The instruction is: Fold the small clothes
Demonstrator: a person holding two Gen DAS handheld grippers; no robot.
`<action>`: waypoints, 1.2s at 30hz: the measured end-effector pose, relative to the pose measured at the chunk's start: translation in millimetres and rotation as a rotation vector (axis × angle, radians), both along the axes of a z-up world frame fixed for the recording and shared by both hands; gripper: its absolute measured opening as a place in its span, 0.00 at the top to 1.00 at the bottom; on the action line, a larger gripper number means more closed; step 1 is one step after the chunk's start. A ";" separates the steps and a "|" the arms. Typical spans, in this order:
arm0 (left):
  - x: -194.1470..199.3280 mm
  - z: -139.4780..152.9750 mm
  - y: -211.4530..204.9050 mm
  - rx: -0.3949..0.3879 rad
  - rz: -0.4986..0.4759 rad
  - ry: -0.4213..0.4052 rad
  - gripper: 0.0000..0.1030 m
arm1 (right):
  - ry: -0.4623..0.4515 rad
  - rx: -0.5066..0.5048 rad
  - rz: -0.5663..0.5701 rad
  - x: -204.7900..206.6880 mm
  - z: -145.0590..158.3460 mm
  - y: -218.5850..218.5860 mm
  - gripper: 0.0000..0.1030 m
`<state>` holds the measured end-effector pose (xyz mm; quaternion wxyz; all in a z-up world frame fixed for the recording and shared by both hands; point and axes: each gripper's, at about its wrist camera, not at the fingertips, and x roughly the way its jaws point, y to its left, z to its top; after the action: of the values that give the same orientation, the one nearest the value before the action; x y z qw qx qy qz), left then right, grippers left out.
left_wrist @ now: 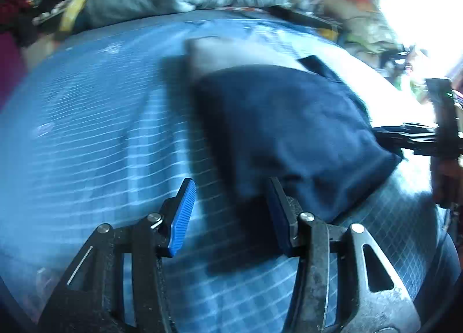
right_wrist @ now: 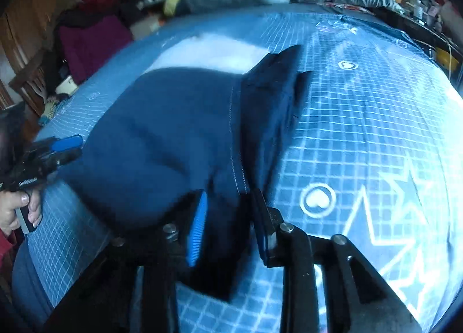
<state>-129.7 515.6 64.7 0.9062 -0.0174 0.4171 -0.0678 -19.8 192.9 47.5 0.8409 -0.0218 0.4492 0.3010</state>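
Lying between right hand-held gripper (right_wrist: 228,226) fingers: navy garment (right_wrist: 162,142)

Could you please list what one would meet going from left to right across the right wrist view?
Left claw with blue pads, in a hand → dark navy blue fabric garment → narrow folded dark navy strip → white heart-in-circle print on the blue grid-patterned bedsheet → white star outline.

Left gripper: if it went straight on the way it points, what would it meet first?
Probably the navy garment: its near edge lies just ahead of the left gripper, by the right finger. The jaws stand open, with bedsheet between them. Depth is blurred.
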 end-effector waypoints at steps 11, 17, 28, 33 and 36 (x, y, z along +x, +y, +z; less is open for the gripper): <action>-54.8 -2.0 -0.6 0.067 0.237 0.078 0.14 | -0.029 -0.090 -0.141 -108.6 33.6 -21.4 0.05; -50.9 -42.9 -20.2 0.084 0.259 0.153 0.07 | 0.028 -0.169 -0.193 -127.0 5.1 -4.4 0.04; -27.9 -45.1 -12.1 0.076 0.355 0.183 0.00 | -0.025 -0.165 -0.216 -143.6 -11.7 -4.5 0.00; -14.7 -46.7 -13.1 0.068 0.395 0.161 0.00 | -0.009 -0.156 -0.230 -139.2 -14.1 -5.0 0.00; -11.8 -46.1 -15.6 0.077 0.391 0.150 0.00 | -0.014 -0.152 -0.231 -128.2 -17.8 -4.9 0.00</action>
<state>-141.5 500.0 18.6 0.8685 -0.0685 0.4744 0.1265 -148.0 188.0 29.8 0.8690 -0.0360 0.4642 0.1672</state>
